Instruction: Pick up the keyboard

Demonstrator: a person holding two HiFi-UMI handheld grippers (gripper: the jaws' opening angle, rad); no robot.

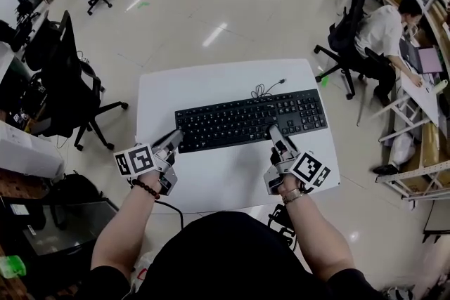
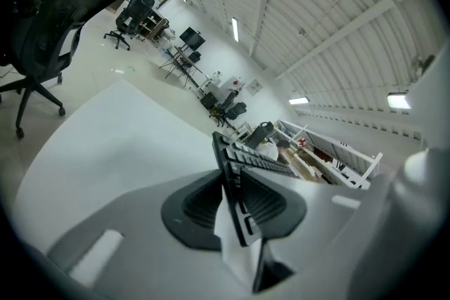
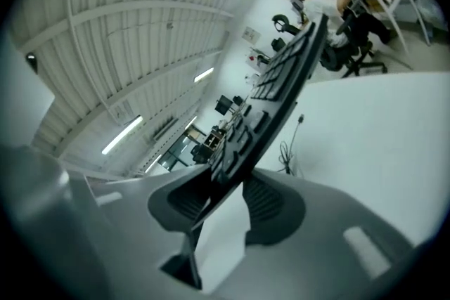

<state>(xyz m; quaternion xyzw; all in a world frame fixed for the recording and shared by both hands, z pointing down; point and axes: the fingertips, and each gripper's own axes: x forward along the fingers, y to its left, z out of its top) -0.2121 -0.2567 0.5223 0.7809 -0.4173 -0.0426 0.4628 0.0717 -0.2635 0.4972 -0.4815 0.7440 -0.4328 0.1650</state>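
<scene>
The long black plastic keyboard is pinched by its near edge. The left gripper has its jaws clamped on the left corner, and the right gripper has its jaws clamped on the front rim further right. The keyboard looks light, rigid and slim, so two spread edge grips should keep it level. Its thin black cable trails beyond the jaws on the white surface.

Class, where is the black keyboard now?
Head view: black plastic keyboard centred over the white table, near edge gripped by the left gripper and right gripper.
</scene>
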